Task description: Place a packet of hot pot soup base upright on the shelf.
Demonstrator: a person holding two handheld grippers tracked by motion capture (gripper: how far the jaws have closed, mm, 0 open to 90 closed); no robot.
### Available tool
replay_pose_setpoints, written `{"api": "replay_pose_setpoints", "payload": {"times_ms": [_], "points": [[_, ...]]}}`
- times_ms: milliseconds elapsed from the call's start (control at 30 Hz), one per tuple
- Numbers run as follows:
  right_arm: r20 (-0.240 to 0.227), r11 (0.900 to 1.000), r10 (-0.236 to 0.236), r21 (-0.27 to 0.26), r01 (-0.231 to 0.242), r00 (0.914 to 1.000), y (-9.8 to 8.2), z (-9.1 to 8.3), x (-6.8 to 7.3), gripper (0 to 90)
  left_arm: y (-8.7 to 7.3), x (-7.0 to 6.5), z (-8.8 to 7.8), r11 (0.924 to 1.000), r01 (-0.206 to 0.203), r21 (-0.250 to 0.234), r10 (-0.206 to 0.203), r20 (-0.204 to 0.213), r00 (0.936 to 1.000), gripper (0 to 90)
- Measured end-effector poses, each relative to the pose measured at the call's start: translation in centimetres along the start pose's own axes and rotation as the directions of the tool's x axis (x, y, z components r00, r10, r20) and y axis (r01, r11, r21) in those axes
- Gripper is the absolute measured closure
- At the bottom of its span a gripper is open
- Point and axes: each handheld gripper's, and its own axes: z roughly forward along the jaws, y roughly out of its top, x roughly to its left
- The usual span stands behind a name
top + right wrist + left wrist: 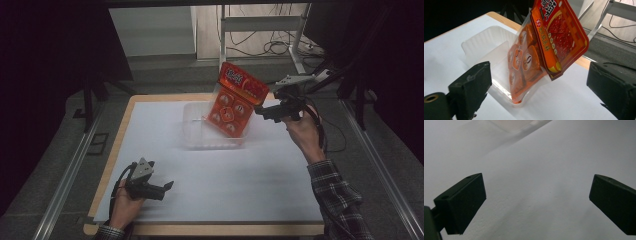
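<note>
At the far middle of the white-covered table [210, 175], a clear plastic tray [192, 131] sits with an orange-red snack packet [234, 100] standing in it — tilted, its lower corner down inside the tray's right part and its printed red top leaning up and over toward the right. In the right gripper view the packet [541, 50] shows small wrapped pieces through its clear lower half, and its bottom edge rests on the tray [481, 42] floor.

The right gripper [265, 111] hangs just to the right of the packet, close beside its upper edge but not touching it. Its jaws stand spread wide, nothing pinched between them, the packet lying ahead in the gap.

Near the left front of the table, well apart from the tray, the left gripper [169, 186] rests low over the bare white sheet in the person's hand — jaws likewise spread, empty, pointing right.
</note>
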Motion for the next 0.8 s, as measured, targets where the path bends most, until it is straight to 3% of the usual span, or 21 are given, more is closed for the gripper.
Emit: {"api": "replay_pose_setpoints", "payload": {"times_ms": [267,500,800], "points": [[-0.003,0.999,0.047,-0.016,-0.047,0.9989,-1.0,-1.0,0.2,2.0,0.0,-0.1,0.1,1.0000,-0.006,0.007,0.006,-0.004,1.0000,0.4],[-0.003,0.999,0.054,-0.008,-0.054,0.9985,-2.2,-1.5,0.7,1.8,0.0,-0.1,0.1,0.9999,-0.009,0.009,0.009,-0.006,0.9999,0.4],[-0.027,1.000,0.026,0.001,-0.026,0.9993,-3.9,-1.6,1.9,1.5,0.0,-0.2,0.2,0.9997,-0.016,0.016,0.016,-0.006,0.9999,0.4]]}}
